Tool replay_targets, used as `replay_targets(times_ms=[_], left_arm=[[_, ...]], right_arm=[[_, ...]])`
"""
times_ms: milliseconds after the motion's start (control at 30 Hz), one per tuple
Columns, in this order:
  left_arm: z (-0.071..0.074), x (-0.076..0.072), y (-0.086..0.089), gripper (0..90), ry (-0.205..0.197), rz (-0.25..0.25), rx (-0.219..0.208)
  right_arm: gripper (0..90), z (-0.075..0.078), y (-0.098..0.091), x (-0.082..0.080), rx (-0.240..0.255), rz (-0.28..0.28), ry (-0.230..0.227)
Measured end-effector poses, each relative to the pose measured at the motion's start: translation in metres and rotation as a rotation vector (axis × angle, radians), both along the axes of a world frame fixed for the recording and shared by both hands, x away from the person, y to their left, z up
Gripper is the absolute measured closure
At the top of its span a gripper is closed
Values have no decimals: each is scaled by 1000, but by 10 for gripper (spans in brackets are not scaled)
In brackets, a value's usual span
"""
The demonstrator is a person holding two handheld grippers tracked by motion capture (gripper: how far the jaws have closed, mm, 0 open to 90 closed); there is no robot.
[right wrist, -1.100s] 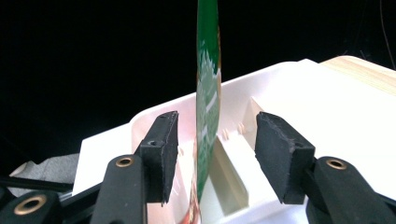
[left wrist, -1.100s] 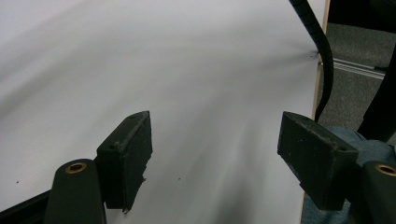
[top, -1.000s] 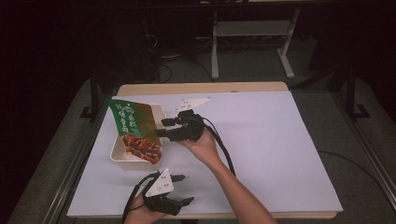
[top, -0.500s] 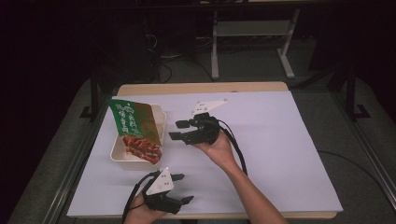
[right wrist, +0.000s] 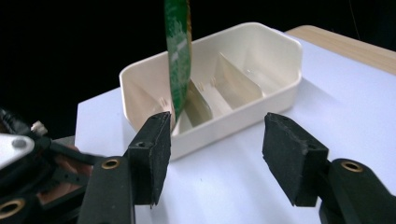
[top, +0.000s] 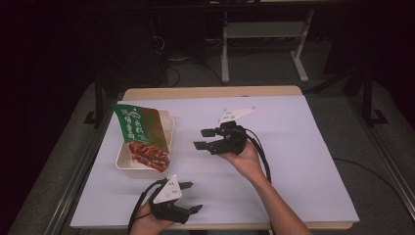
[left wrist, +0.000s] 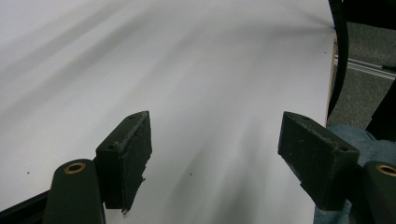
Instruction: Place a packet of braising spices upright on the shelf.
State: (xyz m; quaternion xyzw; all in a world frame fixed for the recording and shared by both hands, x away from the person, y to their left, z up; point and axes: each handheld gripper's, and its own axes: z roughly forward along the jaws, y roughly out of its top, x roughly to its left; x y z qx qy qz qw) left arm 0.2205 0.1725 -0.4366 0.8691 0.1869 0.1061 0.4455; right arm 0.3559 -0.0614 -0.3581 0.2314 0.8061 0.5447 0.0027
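White sheeting covers the counter [top: 293, 147]; a cream divided tray [top: 122, 164] holds a green snack packet [top: 142, 134] leaning upright. Both hand-held grippers, right [top: 203, 138] and left [top: 192, 197], gape empty. A careless nudge could likely topple the packet.

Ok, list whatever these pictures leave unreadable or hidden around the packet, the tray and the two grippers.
- Print on the green packet: too small in the high view, edge-on in the right gripper view.
- Tray compartment behind the packet: hidden in the right gripper view; the high view has the packet lying over much of it.
- Left gripper: its hand is cut by the high view's bottom edge.
- Room beyond the table: too dark.
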Motion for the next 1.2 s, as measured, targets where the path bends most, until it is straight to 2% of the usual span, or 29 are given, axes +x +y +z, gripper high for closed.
replay_targets(times_ms=[367, 433, 800, 1200], left_arm=[[0, 1, 1, 248, 1, 7, -1], [0, 1, 1, 247, 3, 9, -3], [1, 2, 3, 247, -1, 16, -7], [0, 2, 3, 247, -1, 21, -3]], right_arm=[[391, -8, -28, -5, -12, -30, 19], [382, -9, -32, -5, -17, -32, 32], [376, -16, -51, -12, -23, -46, 37], [358, -26, -73, -20, -35, -67, 65]])
